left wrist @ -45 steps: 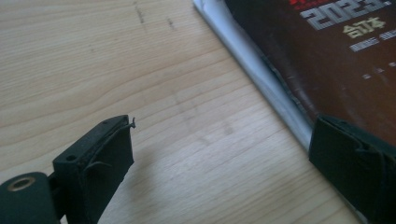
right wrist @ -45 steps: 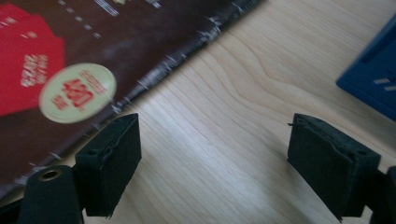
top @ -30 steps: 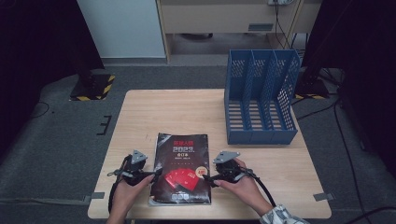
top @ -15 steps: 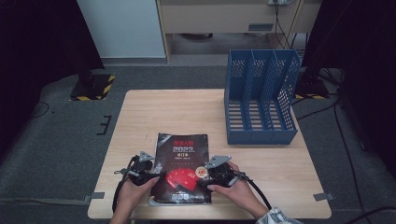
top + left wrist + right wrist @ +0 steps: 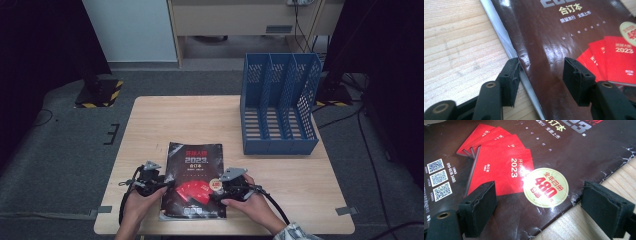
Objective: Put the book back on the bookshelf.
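A dark book (image 5: 194,175) with red fan artwork and a round price sticker (image 5: 545,187) lies flat at the front of the wooden table (image 5: 200,120). My left gripper (image 5: 167,184) is at the book's left edge. In the left gripper view its jaws (image 5: 541,75) have just been closing; they straddle that edge (image 5: 524,75) with a gap still between them, one pad (image 5: 510,75) touching the spine side. My right gripper (image 5: 216,192) reaches over the right edge. Its jaws (image 5: 539,205) have just been opening and stand wide apart over the cover (image 5: 499,165) and sticker.
A blue three-slot file holder (image 5: 280,107) stands at the table's back right. Bare wood lies between it and the book, and to the book's left. A person's hands hold both grippers at the table's front edge.
The right hand has edged a little leftward over the book's right edge. The left hand has kept its place at the left edge. The book has not moved.
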Motion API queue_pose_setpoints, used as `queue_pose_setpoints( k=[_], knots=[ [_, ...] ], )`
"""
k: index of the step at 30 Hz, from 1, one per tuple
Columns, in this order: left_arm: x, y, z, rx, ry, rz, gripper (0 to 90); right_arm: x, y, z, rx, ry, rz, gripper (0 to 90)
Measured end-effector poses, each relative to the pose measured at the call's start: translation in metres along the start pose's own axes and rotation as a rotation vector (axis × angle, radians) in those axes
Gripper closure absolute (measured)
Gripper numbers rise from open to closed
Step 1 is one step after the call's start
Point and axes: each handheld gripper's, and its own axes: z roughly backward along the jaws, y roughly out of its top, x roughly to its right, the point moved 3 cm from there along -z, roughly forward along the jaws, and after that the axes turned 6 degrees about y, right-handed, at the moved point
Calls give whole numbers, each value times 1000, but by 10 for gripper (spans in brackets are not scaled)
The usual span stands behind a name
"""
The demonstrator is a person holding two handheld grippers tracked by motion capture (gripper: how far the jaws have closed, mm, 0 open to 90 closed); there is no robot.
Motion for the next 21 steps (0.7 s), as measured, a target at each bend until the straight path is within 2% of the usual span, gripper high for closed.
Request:
queue_pose_setpoints(
  k=[1, 3, 5, 7, 9, 12, 21],
  knots=[
    [0, 0, 0, 0, 0, 0, 491, 0, 0, 0, 0, 0, 0, 134],
    [1, 1, 3, 29, -46, 16, 521, 0, 0, 0, 0, 0, 0, 134],
    [4, 2, 4, 28, -51, 8, 522, 0, 0, 0, 0, -1, 0, 134],
    [4, 1, 6, 33, -76, 10, 542, 0, 0, 0, 2, -2, 0, 134],
    [5, 1, 7, 32, -90, 13, 558, 0, 0, 0, 1, -2, 1, 134],
    [9, -3, 9, 5, -121, -12, 560, 0, 0, 0, 0, 0, 1, 134],
    [14, 3, -4, 8, -150, -22, 529, 0, 0, 0, 1, 0, 2, 135]
  ],
)
